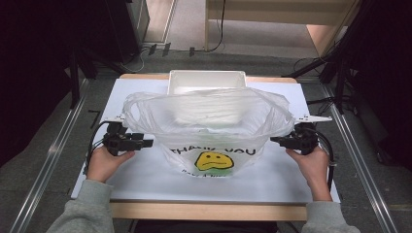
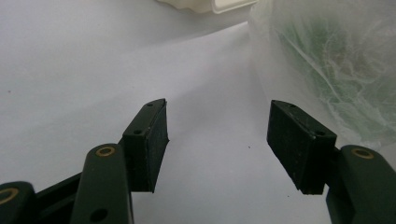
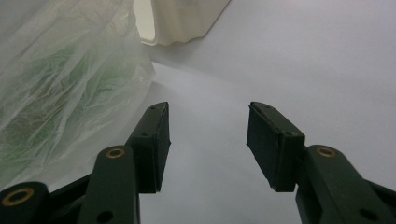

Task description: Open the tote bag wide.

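Left tongs (image 2: 217,140) agape, empty, right tongs (image 3: 208,142) likewise

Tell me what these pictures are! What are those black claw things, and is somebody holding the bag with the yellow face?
A person sits at a white table holding a grabbing tool in each hand: the left gripper and the right gripper. One camera looks down from above. Two more ride on the tools, so you see each one's black claws up close. In the middle stands a thin plastic bag with a yellow frowning face, puffed open. Behind it is a white bin. Both tools are open beside the bag, with nothing between their claws.
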Tool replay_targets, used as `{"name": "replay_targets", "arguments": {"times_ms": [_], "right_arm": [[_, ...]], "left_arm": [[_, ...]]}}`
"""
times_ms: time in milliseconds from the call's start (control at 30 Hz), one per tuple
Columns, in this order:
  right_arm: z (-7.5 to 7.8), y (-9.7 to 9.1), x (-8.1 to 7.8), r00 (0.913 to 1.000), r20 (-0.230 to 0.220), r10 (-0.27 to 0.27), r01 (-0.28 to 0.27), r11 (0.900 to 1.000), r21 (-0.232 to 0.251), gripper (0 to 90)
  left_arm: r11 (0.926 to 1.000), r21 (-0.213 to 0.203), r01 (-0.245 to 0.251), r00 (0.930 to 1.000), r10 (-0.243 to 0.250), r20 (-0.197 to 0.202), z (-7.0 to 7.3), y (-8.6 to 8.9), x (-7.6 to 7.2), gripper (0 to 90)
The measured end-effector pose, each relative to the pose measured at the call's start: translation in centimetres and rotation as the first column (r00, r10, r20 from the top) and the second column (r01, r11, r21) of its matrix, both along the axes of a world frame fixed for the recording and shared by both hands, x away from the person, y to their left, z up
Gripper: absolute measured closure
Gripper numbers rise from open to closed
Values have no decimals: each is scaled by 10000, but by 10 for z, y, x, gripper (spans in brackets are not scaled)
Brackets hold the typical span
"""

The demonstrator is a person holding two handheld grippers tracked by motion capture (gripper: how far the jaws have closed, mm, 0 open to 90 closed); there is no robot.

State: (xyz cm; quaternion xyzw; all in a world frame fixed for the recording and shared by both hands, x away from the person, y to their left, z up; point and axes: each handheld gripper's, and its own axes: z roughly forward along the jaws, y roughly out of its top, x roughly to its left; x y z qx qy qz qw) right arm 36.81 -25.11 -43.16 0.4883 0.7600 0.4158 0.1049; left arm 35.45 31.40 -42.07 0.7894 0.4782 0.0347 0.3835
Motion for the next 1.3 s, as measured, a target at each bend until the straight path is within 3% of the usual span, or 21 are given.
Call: {"name": "replay_targets", "arguments": {"times_ms": [433, 600, 767, 833, 967, 1067, 1300], "right_arm": [[-3, 2, -1, 9985, -125, 533, -536, 9981, -302, 531], [-2, 4, -1, 9985, -159, 529, -534, 9981, -307, 531], [-2, 0, -2, 9994, -219, 286, -289, 9995, -156, 529], [-2, -1, -2, 9994, -214, 290, -294, 9994, -200, 529], [-2, -1, -1, 9996, -65, 269, -272, 9988, -404, 481], [-3, -2, -1, 9995, -49, 314, -317, 9975, -629, 480], [-1, -3, -2, 9994, -26, 332, -333, 9981, -513, 468]], "left_arm": [[9994, -337, -20, 9998, 26, 180, 3, 2, 1, 422], [9989, -463, -52, 10000, 55, 48, 2, 3, 2, 430], [9988, -461, 162, 9997, -169, -147, 1, 0, 3, 467], [9995, -295, 147, 9998, -151, -124, 1, -1, 2, 469], [9993, -344, 174, 9998, -179, -123, 2, -1, 2, 473], [9995, -262, 172, 9997, -176, -150, 2, -1, 3, 470], [9997, -198, 157, 9995, -162, -268, 0, -2, 5, 425]]}}
